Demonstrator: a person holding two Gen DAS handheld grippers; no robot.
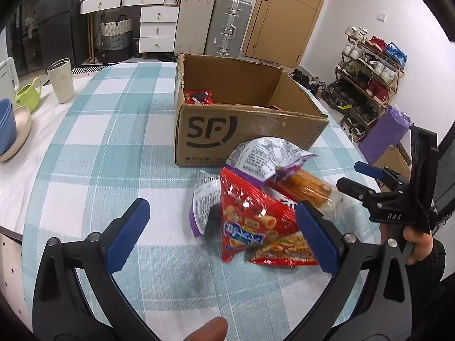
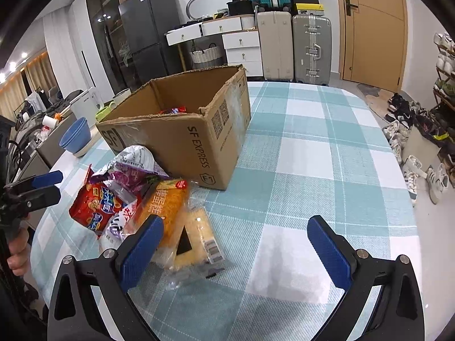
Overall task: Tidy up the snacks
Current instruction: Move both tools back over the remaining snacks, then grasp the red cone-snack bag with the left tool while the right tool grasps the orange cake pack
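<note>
An open SF cardboard box [image 1: 247, 130] stands on the checked tablecloth, with a red snack pack [image 1: 198, 97] inside; the box also shows in the right wrist view [image 2: 182, 142]. A pile of snack bags lies in front of it: a red bag [image 1: 247, 218], a silver-purple bag [image 1: 261, 156], a clear pack of orange noodles [image 1: 310, 187]. My left gripper [image 1: 224, 236] is open, just short of the red bag. My right gripper [image 2: 236, 244] is open and empty, beside the orange noodle pack [image 2: 170, 207] and a flat yellow packet [image 2: 199, 238]. It shows in the left wrist view [image 1: 361, 176].
Blue bowls [image 1: 5, 125], a green cup [image 1: 28, 96] and a beige tumbler [image 1: 61, 79] stand at the table's left edge. Suitcases [image 2: 311, 48], drawers and a door stand behind. A shoe rack [image 1: 366, 76] is off to the right.
</note>
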